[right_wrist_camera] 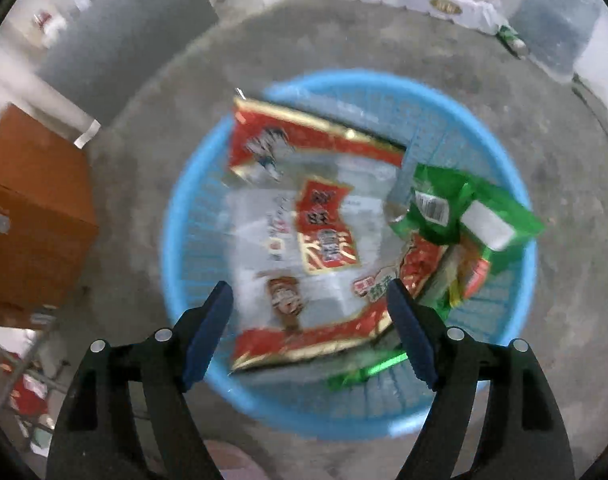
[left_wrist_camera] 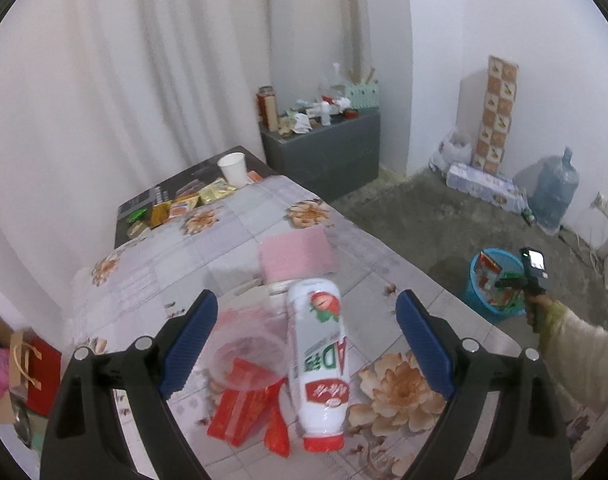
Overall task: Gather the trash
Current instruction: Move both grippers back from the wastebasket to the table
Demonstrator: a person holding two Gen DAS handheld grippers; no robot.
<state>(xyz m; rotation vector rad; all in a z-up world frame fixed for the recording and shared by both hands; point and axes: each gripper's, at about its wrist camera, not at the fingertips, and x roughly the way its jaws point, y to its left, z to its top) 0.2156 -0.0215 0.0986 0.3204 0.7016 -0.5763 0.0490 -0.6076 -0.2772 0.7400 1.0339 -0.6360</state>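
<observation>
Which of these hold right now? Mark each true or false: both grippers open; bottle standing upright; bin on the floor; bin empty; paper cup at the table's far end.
1. Both the left gripper and the right gripper are open. True.
2. The white bottle stands upright. False: it lies on its side on the table.
3. The blue bin sits on the floor. True.
4. The bin is empty. False: it holds a red wrapper and a green wrapper.
5. The paper cup stands at the table's far end. True.

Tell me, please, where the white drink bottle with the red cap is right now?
In the left wrist view, the white bottle lies on its side on the floral tablecloth, between the open left gripper fingers, beside red wrappers.
</observation>
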